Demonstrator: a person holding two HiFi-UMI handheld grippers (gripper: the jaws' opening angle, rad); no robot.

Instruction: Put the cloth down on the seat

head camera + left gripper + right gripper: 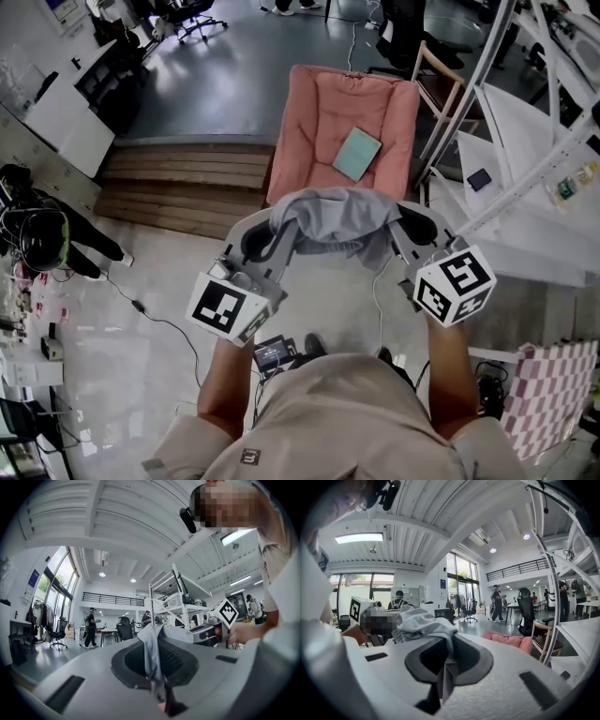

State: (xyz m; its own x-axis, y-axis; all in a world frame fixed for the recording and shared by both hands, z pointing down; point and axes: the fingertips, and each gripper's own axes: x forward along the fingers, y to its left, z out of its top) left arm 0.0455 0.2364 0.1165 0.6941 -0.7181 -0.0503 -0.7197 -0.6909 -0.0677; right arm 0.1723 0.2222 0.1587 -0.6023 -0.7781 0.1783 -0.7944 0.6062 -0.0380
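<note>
- Pinching the cloth [333, 223] by its ends, left gripper [270, 236] and right gripper [405, 225] are both clamped on it.
- Cloth hangs between them, before the pink seat [314, 112].
- Teal book [357, 153] lies on the seat.

Cloth [337, 223]: I see light grey soft fabric, bunched and creased, slung in the air between the left gripper [265, 236] and the right gripper [409, 228]. Each one has its jaws closed on one end. In the left gripper view a thin fold of it [151, 653] stands upright in the pinch. In the right gripper view it looks the same [422, 623], with the bulk heaped towards the other gripper. The middle sags slightly and a loose edge hangs below. It's not on the seat yet.

Seat [323, 112]: pink padded chair, cushioned back and sides, just beyond the cloth. From the head view the cloth overlaps its near edge. In the right gripper view it [511, 641] sits lower, ahead and to the right.
</note>
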